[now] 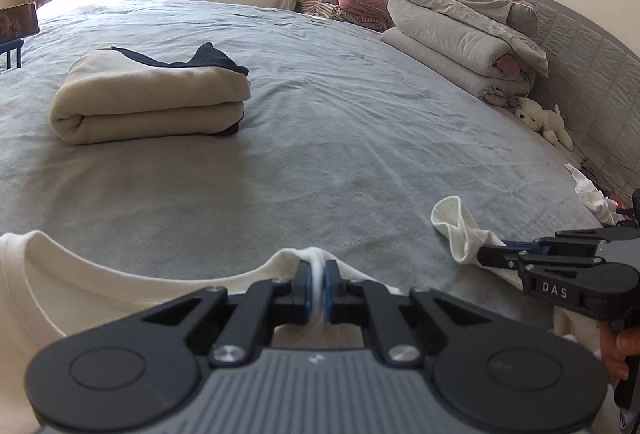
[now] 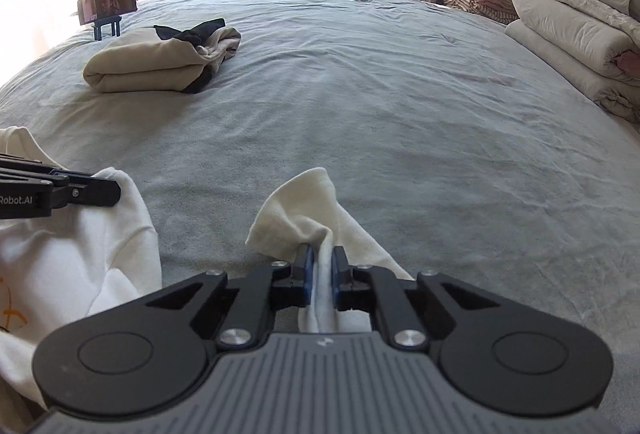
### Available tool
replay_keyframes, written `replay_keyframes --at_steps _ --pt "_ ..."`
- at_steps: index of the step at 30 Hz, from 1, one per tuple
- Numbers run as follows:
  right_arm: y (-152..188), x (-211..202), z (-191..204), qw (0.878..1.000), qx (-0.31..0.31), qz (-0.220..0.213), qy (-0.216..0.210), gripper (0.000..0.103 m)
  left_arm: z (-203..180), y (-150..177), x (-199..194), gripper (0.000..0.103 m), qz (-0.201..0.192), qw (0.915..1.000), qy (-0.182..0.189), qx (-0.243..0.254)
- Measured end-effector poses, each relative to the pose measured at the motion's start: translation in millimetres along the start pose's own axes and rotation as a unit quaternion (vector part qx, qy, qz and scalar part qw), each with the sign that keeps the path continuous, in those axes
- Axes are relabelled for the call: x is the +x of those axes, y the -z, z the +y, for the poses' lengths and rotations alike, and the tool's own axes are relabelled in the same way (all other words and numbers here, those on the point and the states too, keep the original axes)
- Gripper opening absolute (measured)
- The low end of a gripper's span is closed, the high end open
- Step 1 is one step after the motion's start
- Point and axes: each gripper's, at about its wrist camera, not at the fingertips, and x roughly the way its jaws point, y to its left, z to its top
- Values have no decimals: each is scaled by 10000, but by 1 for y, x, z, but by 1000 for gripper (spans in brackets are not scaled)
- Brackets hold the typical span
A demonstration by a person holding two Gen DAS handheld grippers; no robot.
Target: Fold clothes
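Left wrist: left gripper [image 1: 317, 288] pinched tight on white shirt [image 1: 32, 286] fabric, collar edge bunched between pads. Right gripper [image 2: 320, 276] clamped on shirt sleeve [image 2: 304, 210], cuff flopping just past fingertips. Folded beige garment [image 1: 148, 100] well ahead, left of fingers, on grey bed [image 1: 340, 138]

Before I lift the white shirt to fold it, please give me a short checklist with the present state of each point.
1. Left gripper shut on the white shirt near its collar: ok.
2. Right gripper shut on the shirt's sleeve: ok.
3. Grey bedsheet ahead of both grippers bare for laying the shirt: ok.
4. Folded beige garment lies apart from the shirt: ok.
5. Shirt's lower hem lying flat: cannot tell, out of view.
6. Both grips on a single layer of cloth: cannot tell, the fabric is bunched between the pads.
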Motion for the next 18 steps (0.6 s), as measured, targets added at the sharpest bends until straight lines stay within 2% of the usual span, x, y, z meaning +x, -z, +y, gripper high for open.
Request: replay_keyframes --at_steps 7,11,14,18 --pt "-38 -31 -57 9929 478 -787 760 9 15 -24 -22 6 -763 9947 -474 -495" --pt "-42 -52 -93 9853 725 -1071 1120 9 25 -25 -39 6 -1116 9881 -764 -730" --pt "-29 -59 -113 9829 895 -1037 1233 9 35 -21 -53 6 -1281 9837 -820 -965" --pt "-1 -48 -119 9867 804 -604 1275 9 44 -8 -65 6 -1239 9825 -866 -1088"
